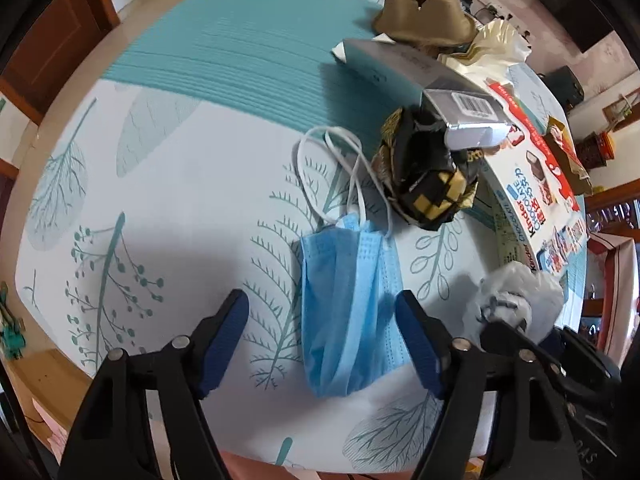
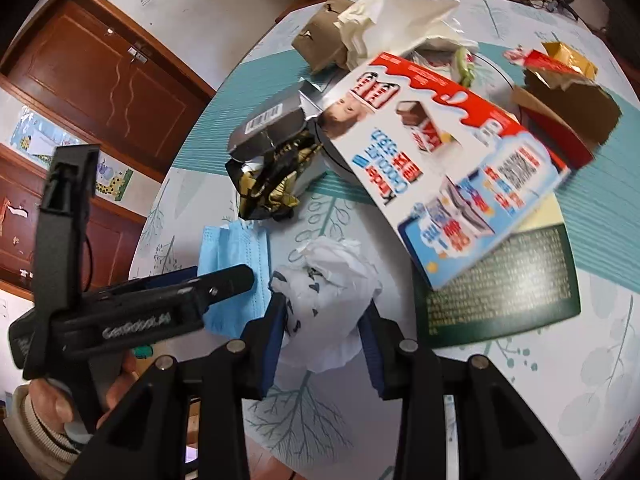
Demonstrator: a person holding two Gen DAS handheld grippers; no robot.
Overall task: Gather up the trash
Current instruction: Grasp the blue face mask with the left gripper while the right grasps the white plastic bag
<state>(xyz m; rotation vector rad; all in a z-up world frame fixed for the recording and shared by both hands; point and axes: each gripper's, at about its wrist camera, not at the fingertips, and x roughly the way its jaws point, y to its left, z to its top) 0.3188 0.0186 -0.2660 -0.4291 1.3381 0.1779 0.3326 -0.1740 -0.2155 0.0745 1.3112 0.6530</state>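
A folded blue face mask (image 1: pixel 344 312) with white ear loops lies flat on the leaf-patterned tablecloth (image 1: pixel 160 200). My left gripper (image 1: pixel 322 304) points down over it, open, one finger on each side; neither pad presses on the mask. In the right wrist view the mask (image 2: pixel 236 248) shows under that gripper's black finger (image 2: pixel 232 280). My right gripper (image 2: pixel 324 312) is shut on a crumpled white tissue (image 2: pixel 328 300) just right of the mask. From the left wrist view that tissue (image 1: pixel 516 292) sits at the right, with the right gripper's fingers (image 1: pixel 504 334) below it.
Behind the mask lie a black-and-gold wrapper (image 1: pixel 428 176), a grey carton (image 1: pixel 400 68), a brown egg tray (image 1: pixel 424 12), a Kinder chocolate box (image 2: pixel 448 168) and a dark green card (image 2: pixel 500 292). Crumpled white paper (image 2: pixel 400 12) tops the pile. A hand (image 2: pixel 48 400) holds the left gripper.
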